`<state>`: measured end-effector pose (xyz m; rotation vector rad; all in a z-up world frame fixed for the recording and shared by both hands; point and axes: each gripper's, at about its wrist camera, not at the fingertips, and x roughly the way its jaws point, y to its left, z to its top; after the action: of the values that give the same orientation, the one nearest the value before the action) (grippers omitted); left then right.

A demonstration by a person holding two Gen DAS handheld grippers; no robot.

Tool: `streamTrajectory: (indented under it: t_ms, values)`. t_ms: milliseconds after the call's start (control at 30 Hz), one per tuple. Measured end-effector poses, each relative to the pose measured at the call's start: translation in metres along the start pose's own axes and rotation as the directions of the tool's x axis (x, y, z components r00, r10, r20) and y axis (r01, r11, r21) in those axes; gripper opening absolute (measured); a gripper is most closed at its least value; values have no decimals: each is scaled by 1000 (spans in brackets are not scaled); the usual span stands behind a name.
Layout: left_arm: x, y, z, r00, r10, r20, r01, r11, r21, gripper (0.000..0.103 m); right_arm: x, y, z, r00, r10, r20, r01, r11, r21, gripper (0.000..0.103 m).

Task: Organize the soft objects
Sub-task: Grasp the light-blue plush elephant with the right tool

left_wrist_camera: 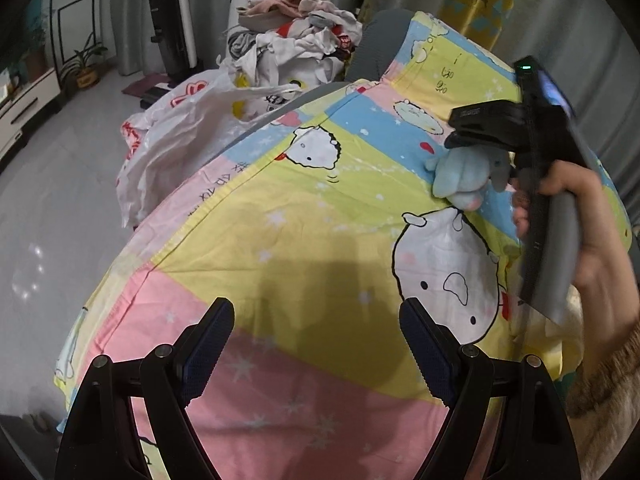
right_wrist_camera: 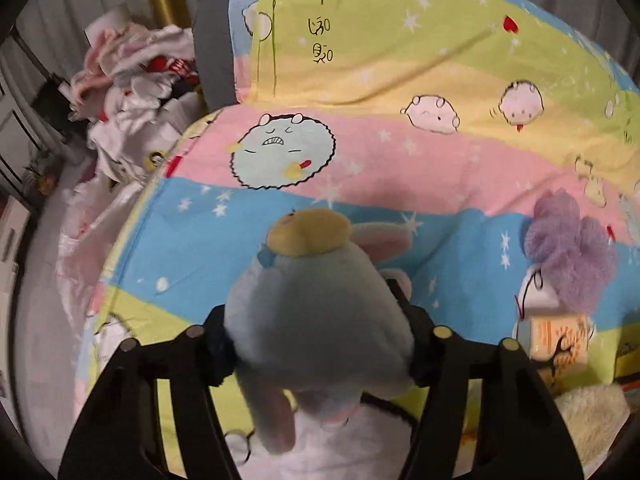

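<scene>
Soft blue plush toy (right_wrist_camera: 320, 312) sits squeezed between the right gripper (right_wrist_camera: 320, 356) pads, low over the cartoon-print bedsheet (right_wrist_camera: 400, 168). I'd keep that grip on the body, not a limb. Left gripper (left_wrist_camera: 316, 344) hangs open, empty, above the sheet.

The blue toy (right_wrist_camera: 320, 304) is made of soft, fuzzy plush. The printed bed sheet (left_wrist_camera: 280, 220) is smooth, matt cloth, and at ten o'clock a shiny, crinkly plastic bag (left_wrist_camera: 180, 136) is seen.
</scene>
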<state>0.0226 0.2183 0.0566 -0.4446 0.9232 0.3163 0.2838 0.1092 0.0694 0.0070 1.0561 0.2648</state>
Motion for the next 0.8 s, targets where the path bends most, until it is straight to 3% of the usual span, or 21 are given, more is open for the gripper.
streamTrajectory:
  t_ms: [167,300,433,567,700,800]
  values:
    - [-2,-4,-2,1000,-2,1,2,1000,8,85,-75,-6,-30,993,104,57,-100,992,-74,61]
    - [-3,-10,-4,1000,9,10,-9,1000,27,85,-149,-26,-81,984,133,117,-112,979,-168,62]
    - [-4,-24,-10,1000,16,9,-17,997,71,85,-198,-55,-135,976,134,169,-96,972,-215,63]
    - [-7,-41,-20,1000,4,25,-8,991,135,85,-220,-84,-188,976,-2,219,57,969,-242,64]
    - [-7,-53,-27,999,-37,1,36,988,148,85,-212,-102,-230,943,-227,242,289,919,-267,65]
    - [-7,-60,-31,999,-40,1,39,986,164,85,-193,-105,-250,937,-284,202,335,895,-295,66]
